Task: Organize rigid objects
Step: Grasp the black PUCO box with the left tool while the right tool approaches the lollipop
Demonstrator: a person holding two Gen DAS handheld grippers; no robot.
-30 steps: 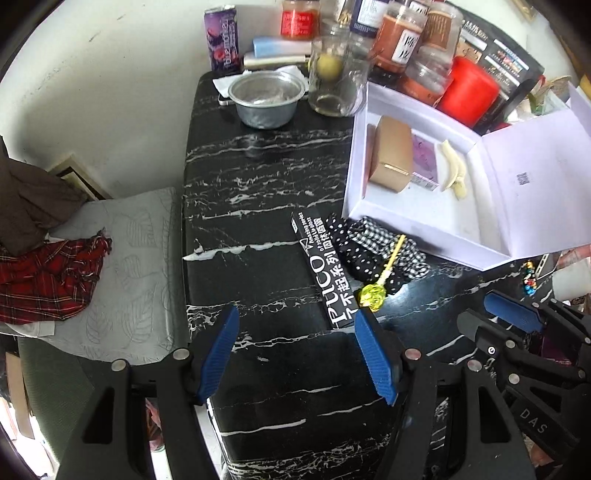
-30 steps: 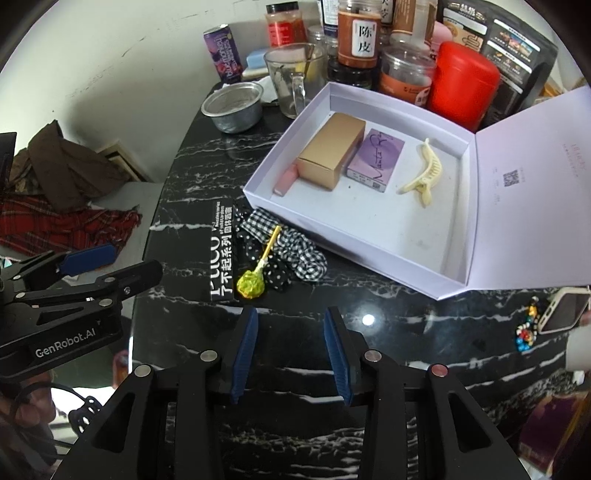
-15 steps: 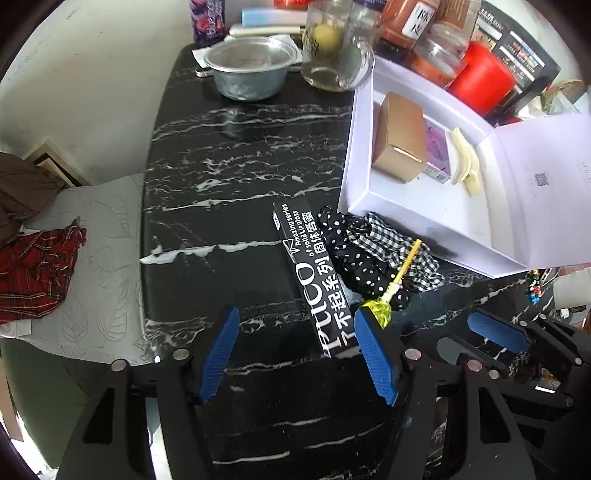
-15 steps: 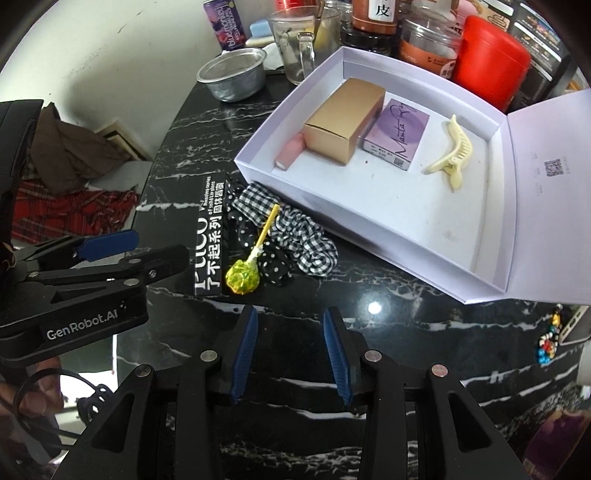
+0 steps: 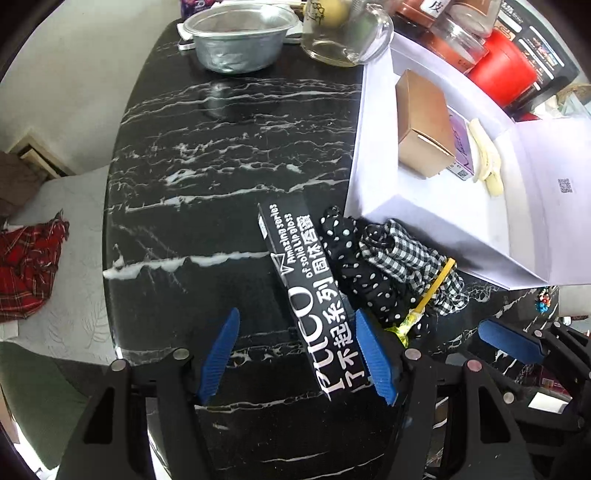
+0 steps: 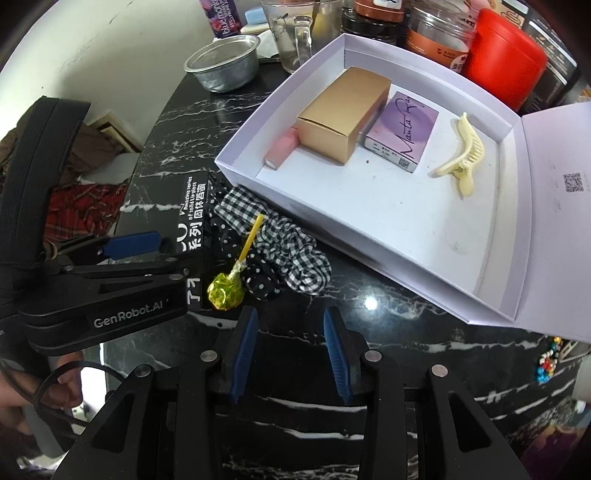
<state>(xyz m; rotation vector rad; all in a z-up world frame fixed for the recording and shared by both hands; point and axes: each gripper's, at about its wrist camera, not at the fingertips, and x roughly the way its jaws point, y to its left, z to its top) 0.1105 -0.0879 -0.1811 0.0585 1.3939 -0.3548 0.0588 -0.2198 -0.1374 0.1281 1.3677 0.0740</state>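
A long black lip-gloss box lies on the black marble table. Its near end sits between the fingers of my open left gripper, close to the right pad, with no squeeze showing. Beside it lie a polka-dot scrunchie, a checked scrunchie and a green-wrapped lollipop on a yellow stick. My right gripper hovers low in front of the lollipop, jaws narrowly open and empty. The open white box holds a gold carton, a purple carton, a pink tube and a cream hair clip.
At the table's far end stand a metal bowl, a glass mug, a purple can, several jars and a red canister. The box lid lies open to the right. A red plaid cloth lies beyond the left edge.
Both grippers have sunk toward the table. The left one has moved over the black box, whose near end now lies between its fingers. Neither jaw width has changed.
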